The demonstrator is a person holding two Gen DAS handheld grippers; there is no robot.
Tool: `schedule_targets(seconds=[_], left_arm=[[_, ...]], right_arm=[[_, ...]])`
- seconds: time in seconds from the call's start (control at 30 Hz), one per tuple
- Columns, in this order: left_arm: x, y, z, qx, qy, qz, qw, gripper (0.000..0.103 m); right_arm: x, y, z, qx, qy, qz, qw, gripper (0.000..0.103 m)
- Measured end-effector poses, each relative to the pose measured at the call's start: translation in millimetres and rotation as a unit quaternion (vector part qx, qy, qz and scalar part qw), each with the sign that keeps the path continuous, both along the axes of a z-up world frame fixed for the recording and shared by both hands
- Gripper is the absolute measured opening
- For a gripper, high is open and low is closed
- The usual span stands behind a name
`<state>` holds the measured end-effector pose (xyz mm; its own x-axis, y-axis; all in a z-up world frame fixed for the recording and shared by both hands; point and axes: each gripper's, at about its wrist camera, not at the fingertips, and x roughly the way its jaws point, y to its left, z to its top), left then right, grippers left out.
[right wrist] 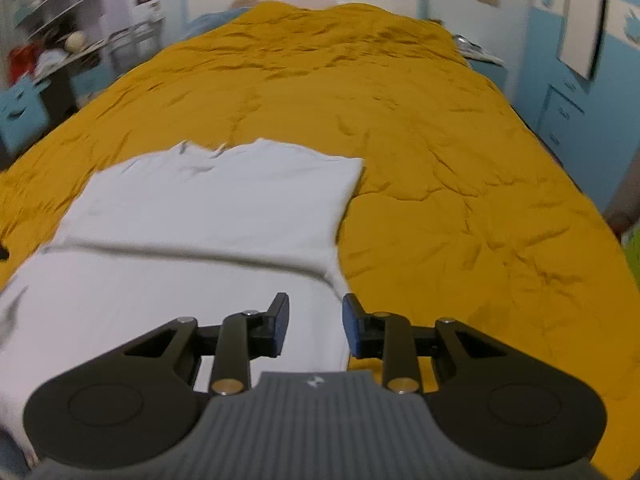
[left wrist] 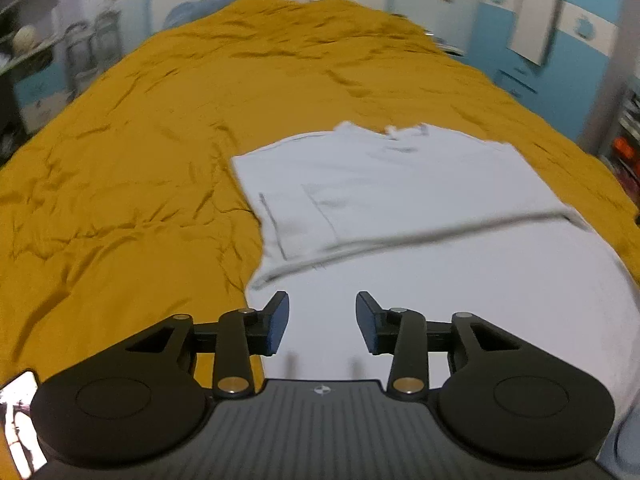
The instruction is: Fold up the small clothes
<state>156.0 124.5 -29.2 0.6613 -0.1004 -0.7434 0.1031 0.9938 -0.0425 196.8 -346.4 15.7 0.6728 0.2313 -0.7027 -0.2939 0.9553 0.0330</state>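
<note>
White shirt [left wrist: 400, 200] on mustard bedspread [left wrist: 140, 160] — no legible writing.

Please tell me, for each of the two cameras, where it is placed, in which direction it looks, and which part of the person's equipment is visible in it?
Left wrist: sits on the left gripper, looks forward along the bed over the white shirt's left edge; its own open jaws show.
Right wrist: sits on the right gripper, looks forward over the shirt's right edge; its own open jaws show.
Shared: the white shirt, the mustard bedspread, the far wall.
</note>
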Motion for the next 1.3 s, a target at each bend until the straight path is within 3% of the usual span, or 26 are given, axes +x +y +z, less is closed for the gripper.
schedule_targets(seconds=[0.17, 0.3, 0.53, 0.63, 0.8, 0.93, 1.13, 1.3], left_arm=[[-40.8, -15.0, 3.4, 0.046, -0.001, -0.061, 0.9971, 0.054], [-69.6, -23.0, -2.9, 0.082, 0.007, -0.101, 0.9915, 0.058], [-115.5, -42.9, -32.4, 0.158, 0.045, -0.181, 0.9696, 0.069], [-133.7, -48.9, -43.9, 0.189, 0.055, -0.202, 0.9593, 0.069], [-165.6, -70.6, -68.0, 0.279, 0.036, -0.244, 0.9279, 0.069], [-179.6, -86.6, -83.7, 0.319, 0.011, -0.279, 0.9056, 0.070], [-179.0, -95.6, -129.7, 0.407, 0.021, -0.301, 0.8622, 0.078], [-179.4, -97.4, -150.9, 0.452, 0.009, -0.305, 0.8383, 0.088]], right_arm=[[-42.2, 3.0, 0.7, -0.036, 0.018, 0.060, 0.997, 0.037], [-76.0, 3.8, -13.3, -0.063, 0.044, 0.098, 0.992, 0.038], [-131.7, 3.6, -49.6, -0.111, 0.095, 0.144, 0.979, 0.049], [-149.6, 5.4, -63.3, -0.149, 0.098, 0.158, 0.971, 0.051], [-181.5, 19.5, -79.7, -0.209, 0.072, 0.212, 0.952, 0.052], [-202.1, 34.7, -85.5, -0.243, 0.023, 0.249, 0.937, 0.054], [-215.2, 52.1, -101.5, -0.315, -0.010, 0.307, 0.898, 0.066], [-217.0, 55.5, -123.7, -0.382, -0.025, 0.328, 0.863, 0.072]])
